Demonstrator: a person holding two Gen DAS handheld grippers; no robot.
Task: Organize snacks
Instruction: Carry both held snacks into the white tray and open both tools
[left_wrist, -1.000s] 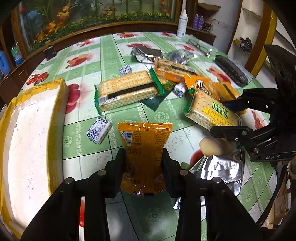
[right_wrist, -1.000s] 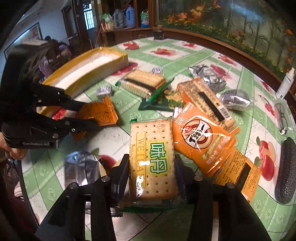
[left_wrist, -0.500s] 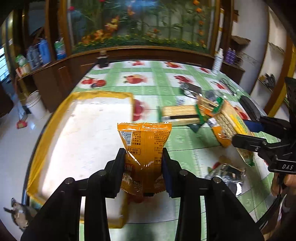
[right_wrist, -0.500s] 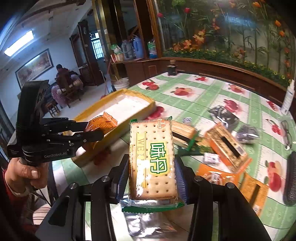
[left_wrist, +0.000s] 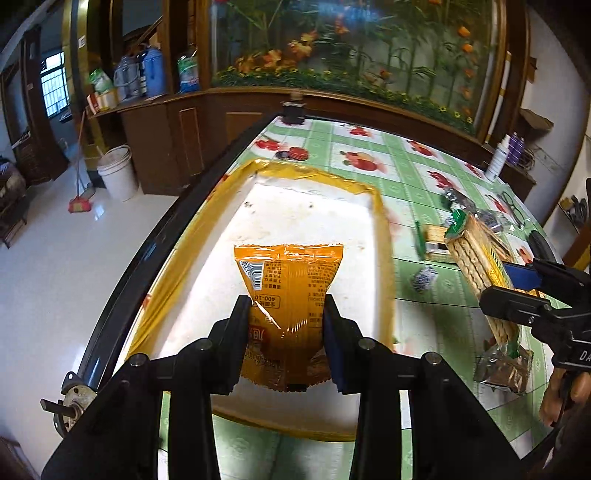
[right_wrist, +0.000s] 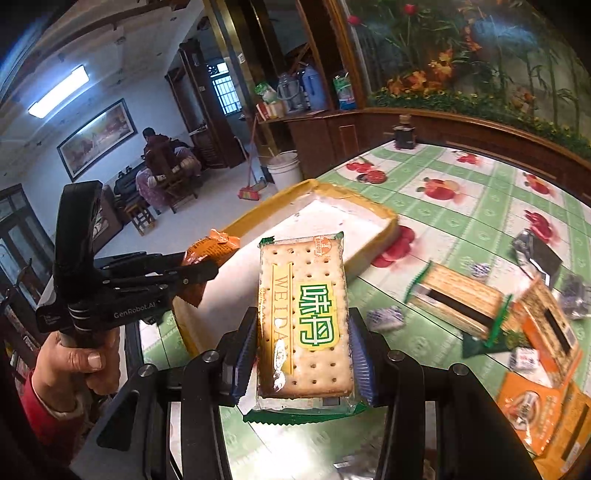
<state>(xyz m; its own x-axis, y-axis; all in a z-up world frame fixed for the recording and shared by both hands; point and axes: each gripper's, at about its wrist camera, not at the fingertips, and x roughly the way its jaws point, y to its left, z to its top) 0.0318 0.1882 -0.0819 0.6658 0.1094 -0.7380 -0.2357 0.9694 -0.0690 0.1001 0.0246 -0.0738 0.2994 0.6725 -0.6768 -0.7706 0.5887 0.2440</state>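
Note:
My left gripper (left_wrist: 286, 314) is shut on an orange snack packet (left_wrist: 290, 284) and holds it above the white tray with yellow rim (left_wrist: 314, 173). My right gripper (right_wrist: 303, 332) is shut on a cracker pack with green lettering (right_wrist: 304, 317) and holds it above the table beside the tray (right_wrist: 373, 208). In the right wrist view the left gripper (right_wrist: 199, 271) with the orange packet (right_wrist: 212, 249) hovers over the tray's left side. In the left wrist view the right gripper (left_wrist: 517, 291) with the cracker pack (left_wrist: 480, 258) is to the right of the tray.
Several snacks lie on the green fruit-print tablecloth (right_wrist: 461, 184): cracker packs (right_wrist: 454, 299), orange packets (right_wrist: 532, 410), small blue-white candies (right_wrist: 384, 317), silver bags (right_wrist: 535, 251). The table edge (left_wrist: 155, 243) runs left of the tray. A white bucket (left_wrist: 116, 173) stands on the floor.
Both grippers lifted their snacks off the table and moved left toward the tray. The orange packet now hangs over the tray; the cracker pack is near its right rim.

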